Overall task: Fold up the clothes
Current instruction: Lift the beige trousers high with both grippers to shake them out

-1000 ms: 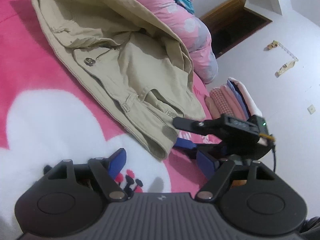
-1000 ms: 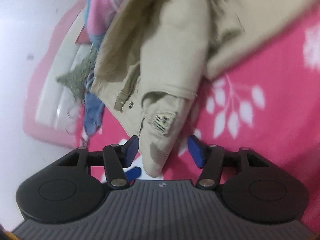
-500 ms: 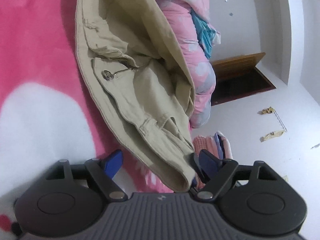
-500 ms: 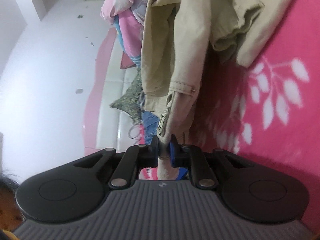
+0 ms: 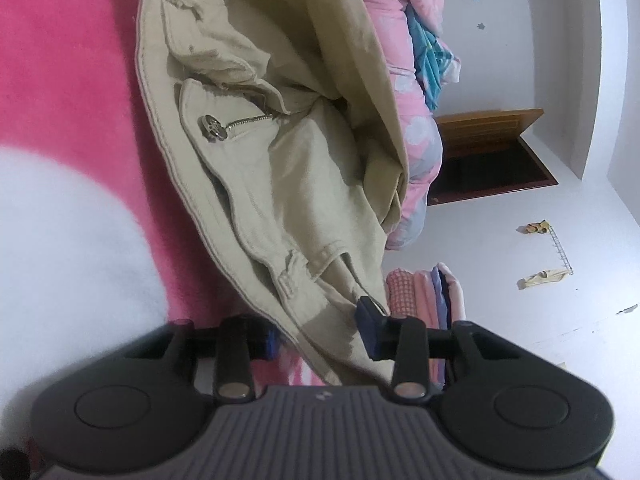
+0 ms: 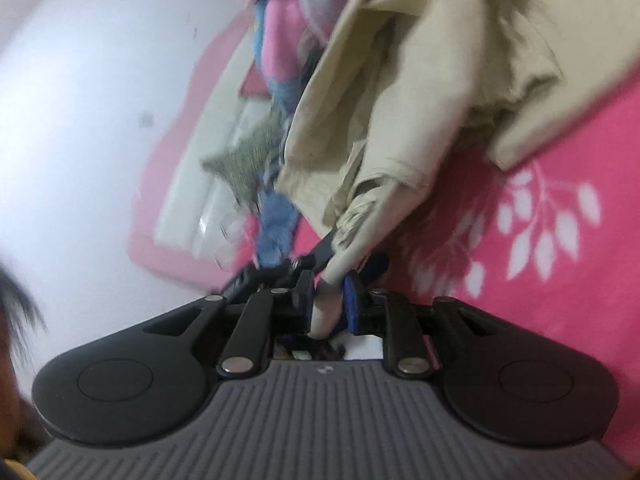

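Observation:
Khaki trousers [image 5: 288, 168] lie rumpled on a pink blanket [image 5: 60, 80], button and zip facing up. My left gripper [image 5: 318, 336] has the waistband's near end between its blue pads; the jaws are closing and both pads touch the cloth. In the right wrist view the same trousers [image 6: 420, 100] hang up off the blanket [image 6: 560, 300]. My right gripper [image 6: 328, 304] pinches a folded edge of them near a frayed patch; its jaws are easing open slightly with the cloth still clamped between the pads.
A pink quilt pile [image 5: 416, 120] lies behind the trousers, with a stack of folded clothes [image 5: 424, 292] at the bed's edge and a brown wooden door [image 5: 488, 152] beyond. A blue garment [image 6: 276, 216] and a grey-green knit [image 6: 244, 160] lie by the pink headboard.
The left gripper slid in over the waistband and its jaws narrowed onto it. The right gripper closed on the trouser edge, then rose with it, and its view is blurred.

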`<action>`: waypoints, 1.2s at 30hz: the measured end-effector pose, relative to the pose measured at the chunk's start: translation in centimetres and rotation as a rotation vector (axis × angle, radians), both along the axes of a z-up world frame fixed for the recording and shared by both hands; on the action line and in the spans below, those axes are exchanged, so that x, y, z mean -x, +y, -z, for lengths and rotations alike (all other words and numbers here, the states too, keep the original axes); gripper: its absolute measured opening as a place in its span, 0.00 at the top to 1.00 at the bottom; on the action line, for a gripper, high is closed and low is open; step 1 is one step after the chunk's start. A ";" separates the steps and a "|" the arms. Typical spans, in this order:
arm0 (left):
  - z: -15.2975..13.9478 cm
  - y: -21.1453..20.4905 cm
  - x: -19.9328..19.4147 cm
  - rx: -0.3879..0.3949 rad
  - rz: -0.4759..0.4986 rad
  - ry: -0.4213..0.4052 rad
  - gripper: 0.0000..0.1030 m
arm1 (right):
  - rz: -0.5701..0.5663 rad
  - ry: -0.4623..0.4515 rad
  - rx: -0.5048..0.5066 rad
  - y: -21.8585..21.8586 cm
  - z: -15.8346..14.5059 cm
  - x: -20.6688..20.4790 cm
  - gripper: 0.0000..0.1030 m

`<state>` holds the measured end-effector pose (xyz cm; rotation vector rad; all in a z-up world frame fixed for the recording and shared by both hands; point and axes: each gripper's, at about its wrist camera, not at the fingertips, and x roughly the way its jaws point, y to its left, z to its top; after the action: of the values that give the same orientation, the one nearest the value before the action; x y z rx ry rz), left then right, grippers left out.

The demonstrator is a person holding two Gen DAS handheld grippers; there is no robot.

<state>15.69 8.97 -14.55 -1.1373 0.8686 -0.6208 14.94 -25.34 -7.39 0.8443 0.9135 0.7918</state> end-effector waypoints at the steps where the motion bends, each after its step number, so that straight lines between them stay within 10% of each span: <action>1: 0.1 0.0 -0.1 -0.003 0.005 -0.002 0.63 | -0.044 -0.030 0.046 0.2 -1.1 -0.2 0.77; 10: -1.2 -1.1 0.0 -0.115 0.051 -0.064 0.56 | -0.105 -0.484 0.557 4.7 -11.4 -6.5 0.44; 14: -2.2 -2.2 0.6 -0.275 0.065 -0.117 0.72 | -0.164 -0.755 1.002 11.1 -10.1 -9.4 0.40; 18: -2.6 -2.4 1.1 -0.380 0.049 -0.141 0.84 | -0.302 -0.880 1.230 16.9 -6.2 -12.4 0.40; 21: -3.4 -2.1 1.6 -0.430 0.014 -0.180 0.89 | -0.290 -0.902 1.287 19.2 -4.7 -15.0 0.56; 22: -4.0 -2.1 1.9 -0.454 -0.002 -0.205 0.90 | -0.262 -0.901 1.295 19.8 -4.5 -15.9 0.94; 36: -14.8 1.3 8.5 -0.652 -0.142 -0.687 0.92 | 0.457 -0.972 1.202 5.6 -20.2 -10.1 0.99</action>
<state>7.15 10.30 0.27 -0.3395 0.3376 -0.5029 25.07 -19.71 12.81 -0.4105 0.1653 0.0845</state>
